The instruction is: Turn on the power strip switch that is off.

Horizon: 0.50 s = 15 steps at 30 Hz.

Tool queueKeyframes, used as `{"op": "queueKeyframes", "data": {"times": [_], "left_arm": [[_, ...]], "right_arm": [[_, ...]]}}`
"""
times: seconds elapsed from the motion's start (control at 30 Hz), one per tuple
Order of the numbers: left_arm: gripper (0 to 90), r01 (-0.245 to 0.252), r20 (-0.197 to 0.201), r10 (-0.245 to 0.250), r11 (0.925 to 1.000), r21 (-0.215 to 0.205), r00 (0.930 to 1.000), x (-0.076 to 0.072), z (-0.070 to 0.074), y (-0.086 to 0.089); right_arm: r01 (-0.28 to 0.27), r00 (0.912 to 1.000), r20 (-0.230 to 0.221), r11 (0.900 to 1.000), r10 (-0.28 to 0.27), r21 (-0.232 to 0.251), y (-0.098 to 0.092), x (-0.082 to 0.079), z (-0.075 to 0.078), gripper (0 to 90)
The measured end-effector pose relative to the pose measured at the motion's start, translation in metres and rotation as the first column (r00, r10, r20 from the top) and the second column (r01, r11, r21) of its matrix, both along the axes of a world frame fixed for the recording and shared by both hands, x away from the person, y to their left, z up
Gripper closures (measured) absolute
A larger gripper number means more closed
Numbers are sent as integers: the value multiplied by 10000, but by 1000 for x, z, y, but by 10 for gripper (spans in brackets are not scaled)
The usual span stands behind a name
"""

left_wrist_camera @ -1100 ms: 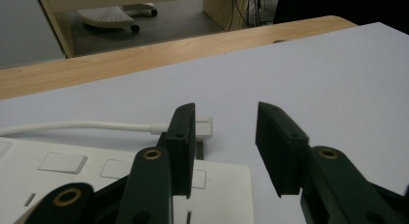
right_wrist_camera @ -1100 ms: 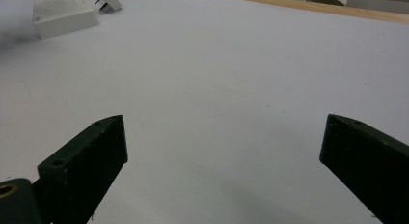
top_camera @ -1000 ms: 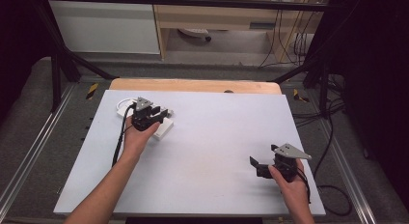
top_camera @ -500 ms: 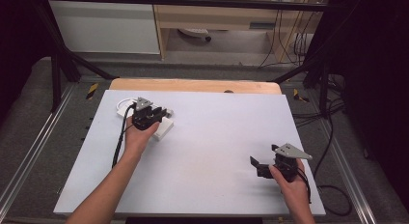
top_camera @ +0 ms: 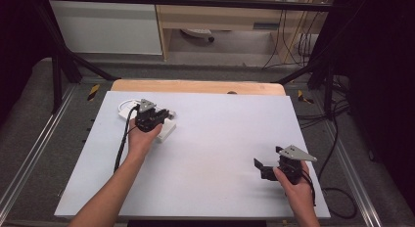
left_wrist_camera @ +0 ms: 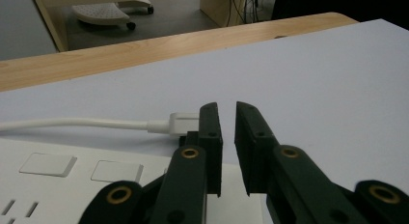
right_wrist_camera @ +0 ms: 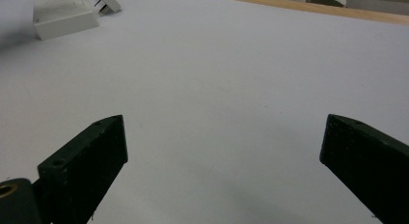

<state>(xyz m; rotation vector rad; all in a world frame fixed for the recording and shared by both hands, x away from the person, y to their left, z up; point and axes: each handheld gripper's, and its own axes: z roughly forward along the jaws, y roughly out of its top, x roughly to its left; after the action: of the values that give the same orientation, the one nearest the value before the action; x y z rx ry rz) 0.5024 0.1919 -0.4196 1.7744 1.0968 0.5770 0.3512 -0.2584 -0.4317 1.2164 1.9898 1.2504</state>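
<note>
The left hand-held gripper (left_wrist_camera: 226, 147) has just been closing its jaws, which now stand narrow with nothing visibly between them; both hands lie where the earlier frames had them. It rests over the white power strip (left_wrist_camera: 72, 185) at the table's (top_camera: 220, 139) far left. The white plug (left_wrist_camera: 183, 123) lies just beyond the left jaw, its cable (left_wrist_camera: 72, 122) running away to the left, long axis across the jaws. The right hand-held gripper (top_camera: 274, 168), wide open and empty, sits well apart at the near right, so the left hand is nearer. The tabletop is bare and white, with a wooden edge, floor and cabling beyond.
</note>
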Motion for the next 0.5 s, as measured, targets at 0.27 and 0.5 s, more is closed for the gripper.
{"op": "queueKeyframes", "data": {"times": [0.27, 0.5], "left_arm": [[858, 8, -126, -8, 10000, -50, 9999, 3, -4, 1], [886, -14, -62, 13, 10000, -48, 10000, 4, -5, 1]], "right_arm": [[-71, 10000, 53, 10000, 71, -25, 1, 0, 0, 32], [-48, 10000, 20, 10000, 48, 21, 0, 0, 0, 31]]}}
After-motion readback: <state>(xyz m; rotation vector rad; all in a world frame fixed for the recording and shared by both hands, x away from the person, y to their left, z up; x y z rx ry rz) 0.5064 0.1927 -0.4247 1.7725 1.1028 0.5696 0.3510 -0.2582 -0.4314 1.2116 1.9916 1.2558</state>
